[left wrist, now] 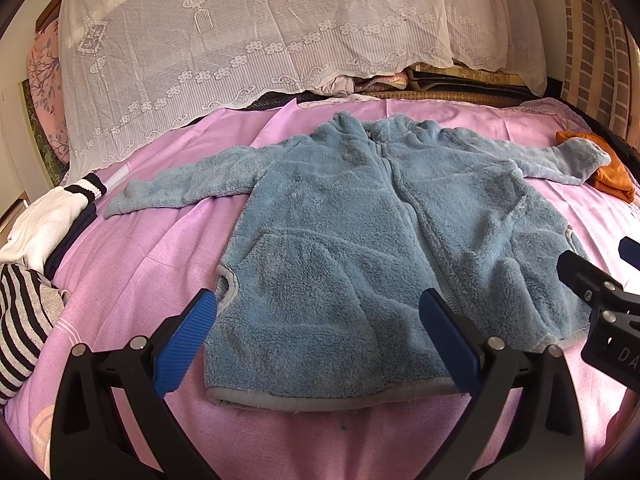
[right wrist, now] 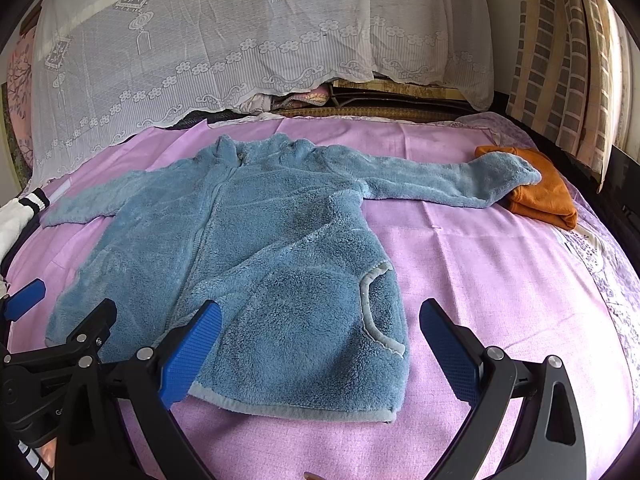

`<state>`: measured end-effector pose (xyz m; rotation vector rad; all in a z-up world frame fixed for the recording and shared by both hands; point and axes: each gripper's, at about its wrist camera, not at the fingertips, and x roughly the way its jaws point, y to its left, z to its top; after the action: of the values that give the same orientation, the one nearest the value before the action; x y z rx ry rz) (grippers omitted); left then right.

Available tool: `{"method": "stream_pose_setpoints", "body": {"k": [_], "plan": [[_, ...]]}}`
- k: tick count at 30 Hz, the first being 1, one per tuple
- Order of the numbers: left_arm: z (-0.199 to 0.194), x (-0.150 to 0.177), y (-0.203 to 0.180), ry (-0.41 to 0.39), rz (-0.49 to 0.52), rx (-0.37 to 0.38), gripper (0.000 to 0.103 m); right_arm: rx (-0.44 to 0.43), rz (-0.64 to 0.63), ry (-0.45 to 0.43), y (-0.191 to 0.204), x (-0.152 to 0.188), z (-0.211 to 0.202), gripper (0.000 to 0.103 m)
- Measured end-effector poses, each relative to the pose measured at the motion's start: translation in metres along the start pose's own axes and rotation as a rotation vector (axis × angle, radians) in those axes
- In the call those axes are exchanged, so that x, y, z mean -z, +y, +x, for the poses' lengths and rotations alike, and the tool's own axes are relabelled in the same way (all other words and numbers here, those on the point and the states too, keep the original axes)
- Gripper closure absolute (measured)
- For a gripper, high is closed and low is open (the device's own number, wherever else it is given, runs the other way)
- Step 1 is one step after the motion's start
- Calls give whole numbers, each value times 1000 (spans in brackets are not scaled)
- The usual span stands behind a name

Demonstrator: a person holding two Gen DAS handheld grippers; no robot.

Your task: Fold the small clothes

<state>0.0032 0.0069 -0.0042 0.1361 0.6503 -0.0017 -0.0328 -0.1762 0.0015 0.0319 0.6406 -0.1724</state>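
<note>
A small blue fleece jacket [left wrist: 360, 240] lies flat and face up on the pink bed sheet [left wrist: 132, 264], sleeves spread to both sides, zipper closed. It also shows in the right wrist view [right wrist: 248, 264]. My left gripper [left wrist: 320, 328] is open and empty, hovering over the jacket's lower left hem. My right gripper [right wrist: 320, 344] is open and empty, over the lower right hem and pocket. Each gripper shows at the edge of the other's view.
A folded orange garment [right wrist: 540, 196] lies at the right under the jacket's sleeve cuff. White and striped clothes [left wrist: 28, 264] are piled at the left. A lace-covered stack [left wrist: 240, 40] stands behind the bed.
</note>
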Motion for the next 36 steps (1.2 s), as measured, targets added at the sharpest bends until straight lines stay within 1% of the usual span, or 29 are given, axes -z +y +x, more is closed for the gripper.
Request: {"method": "stream_pose_setpoints", "body": {"k": [16,22,24,29,31,33,35,36], "plan": [[0,0,1,2,1,0,4,0,2,1,1,0,-1,3],[3,4,5,20,0,4,4,9,8,5,1,1,0,3],[7,4,6,40,-5,11,4,6,22,13,-1,2,2,3],[23,5,12,122,-38,37,4,-27,96,53,-16,5,11,3],[35,6,17,181,-60,56,4,-36,109,85,-24,6,16,3],[49,9,23,251,-92,92,4,-45,120,109,-34,5,20,3],[50,9,27,259,-114,113,4,-67,137,129,-48,2,24,3],[47,9,28,250,-110,108,4,-73,145,129,-56,0,26,3]]}}
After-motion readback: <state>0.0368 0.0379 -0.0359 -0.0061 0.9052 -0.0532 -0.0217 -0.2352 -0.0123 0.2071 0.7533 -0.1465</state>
